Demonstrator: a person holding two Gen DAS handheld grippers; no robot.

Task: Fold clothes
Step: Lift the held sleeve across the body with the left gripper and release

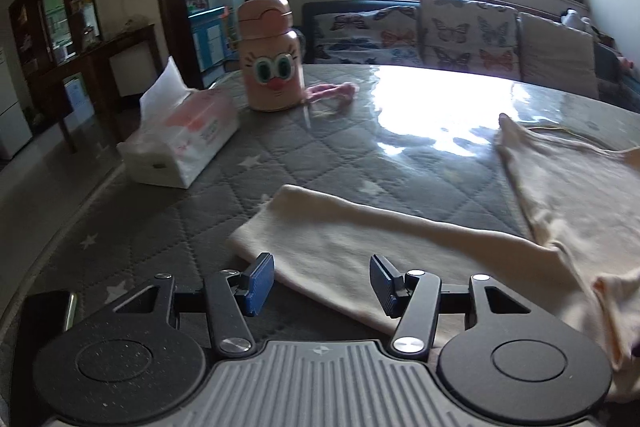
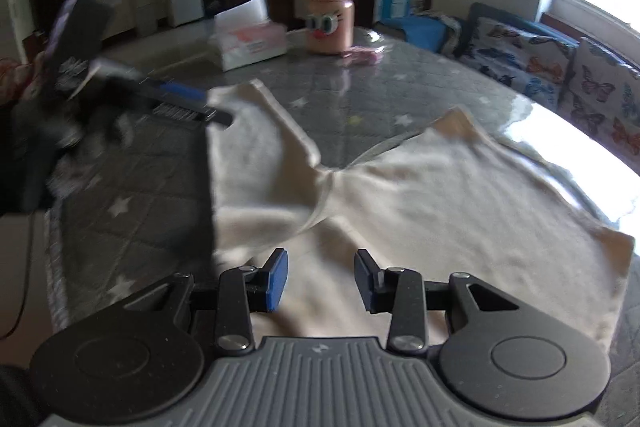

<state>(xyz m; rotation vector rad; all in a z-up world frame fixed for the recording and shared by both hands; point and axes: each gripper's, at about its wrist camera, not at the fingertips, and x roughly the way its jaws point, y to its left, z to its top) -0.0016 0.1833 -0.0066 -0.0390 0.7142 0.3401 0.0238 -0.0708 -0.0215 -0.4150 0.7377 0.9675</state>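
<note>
Both open and empty: left hand-held gripper should pinch the cream garment's sleeve cuff squarely, while right hand-held gripper steadies the body.

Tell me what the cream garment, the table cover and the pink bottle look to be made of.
Cream garment: soft matte knit, likely cotton; it drapes and wrinkles. Table cover: grey quilted star fabric, seemingly under clear glossy plastic or glass, given the window glare. Pink bottle: smooth moulded body, probably plastic; coated metal is possible.
</note>
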